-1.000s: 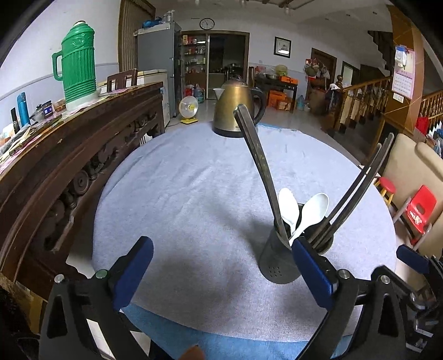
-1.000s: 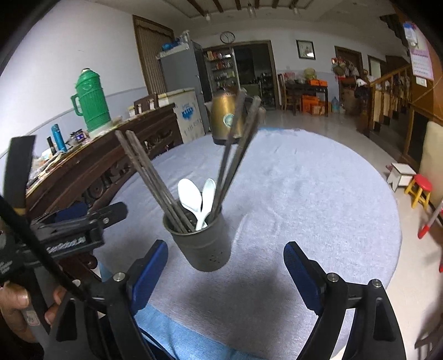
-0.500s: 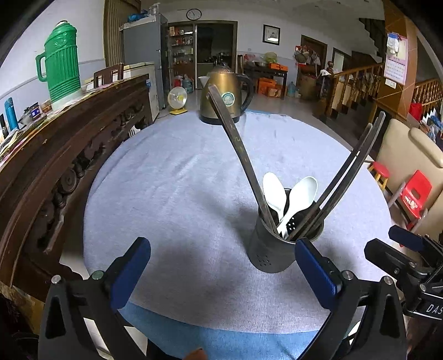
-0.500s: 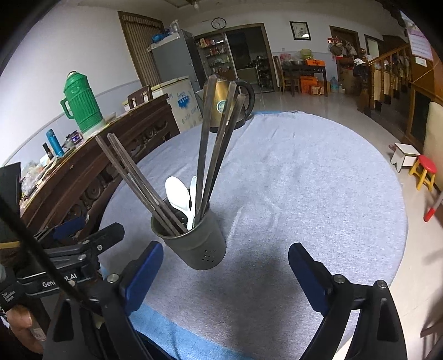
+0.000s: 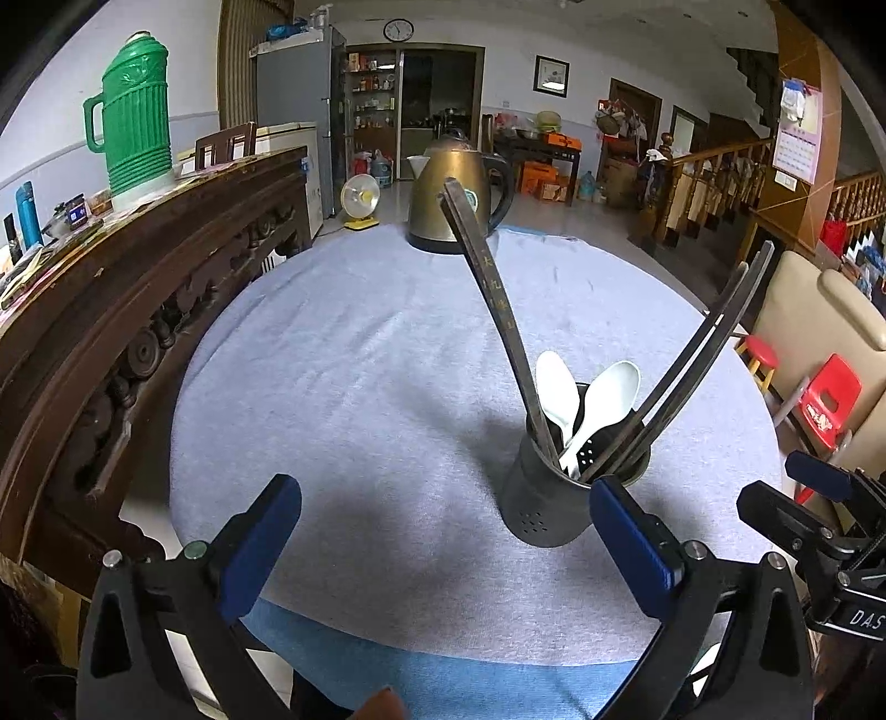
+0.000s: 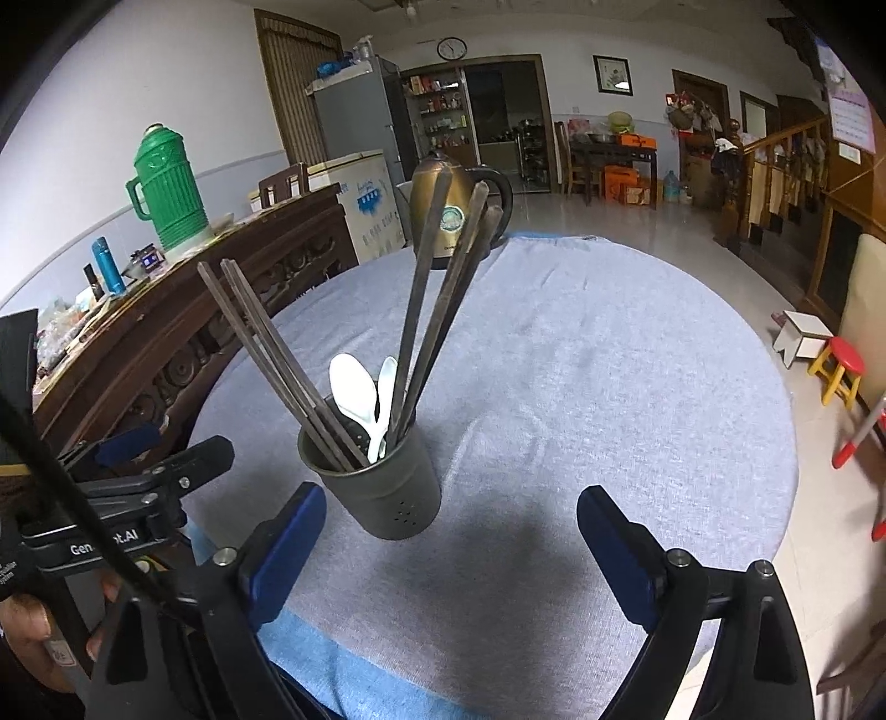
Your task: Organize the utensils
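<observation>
The right tool [image 5: 841, 587] bore white letters "DAS"; the left tool [image 6: 105, 545] read "Gen" and ".AI", its middle hidden by a cable.

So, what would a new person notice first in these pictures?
First, the dark metal utensil cup at the near edge of the round grey-clothed table, bristling with long dark chopsticks and two white plastic spoons. Next, the brass-coloured electric kettle at the far edge.

Big open room: white walls, wall clock [image 5: 398, 29], grey fridge [image 5: 299, 111], carved wooden sideboard [image 5: 138, 288], staircase railing [image 5: 714, 177], tiled floor.
</observation>
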`<action>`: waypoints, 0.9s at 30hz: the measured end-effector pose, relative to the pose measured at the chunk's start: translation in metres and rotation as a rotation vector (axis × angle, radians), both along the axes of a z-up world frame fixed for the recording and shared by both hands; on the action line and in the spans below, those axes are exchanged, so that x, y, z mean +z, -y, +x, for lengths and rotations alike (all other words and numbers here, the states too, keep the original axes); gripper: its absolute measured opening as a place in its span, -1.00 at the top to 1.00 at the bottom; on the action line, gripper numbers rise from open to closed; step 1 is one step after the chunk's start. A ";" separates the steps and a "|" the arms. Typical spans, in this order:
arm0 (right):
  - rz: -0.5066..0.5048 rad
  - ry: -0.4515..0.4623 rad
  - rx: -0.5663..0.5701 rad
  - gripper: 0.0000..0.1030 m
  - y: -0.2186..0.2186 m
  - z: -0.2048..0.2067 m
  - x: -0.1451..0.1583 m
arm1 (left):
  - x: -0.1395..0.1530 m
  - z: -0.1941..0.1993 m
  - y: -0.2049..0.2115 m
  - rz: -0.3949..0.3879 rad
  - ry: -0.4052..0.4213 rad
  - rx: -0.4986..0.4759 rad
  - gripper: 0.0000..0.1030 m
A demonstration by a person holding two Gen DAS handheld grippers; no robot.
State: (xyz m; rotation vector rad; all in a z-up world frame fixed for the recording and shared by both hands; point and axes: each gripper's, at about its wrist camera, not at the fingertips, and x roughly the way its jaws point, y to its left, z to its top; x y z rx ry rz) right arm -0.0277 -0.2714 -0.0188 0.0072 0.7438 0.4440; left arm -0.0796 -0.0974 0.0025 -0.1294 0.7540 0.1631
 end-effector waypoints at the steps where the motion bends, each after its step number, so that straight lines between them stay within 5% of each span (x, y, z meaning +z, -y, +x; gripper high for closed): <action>1: 0.000 0.000 -0.002 -0.83 0.000 -0.001 0.000 | 0.000 -0.001 -0.001 0.000 0.002 0.003 -1.00; 27: -0.019 0.011 -0.001 -0.83 -0.002 0.003 0.001 | 0.003 0.001 -0.003 0.035 -0.014 -0.002 -1.00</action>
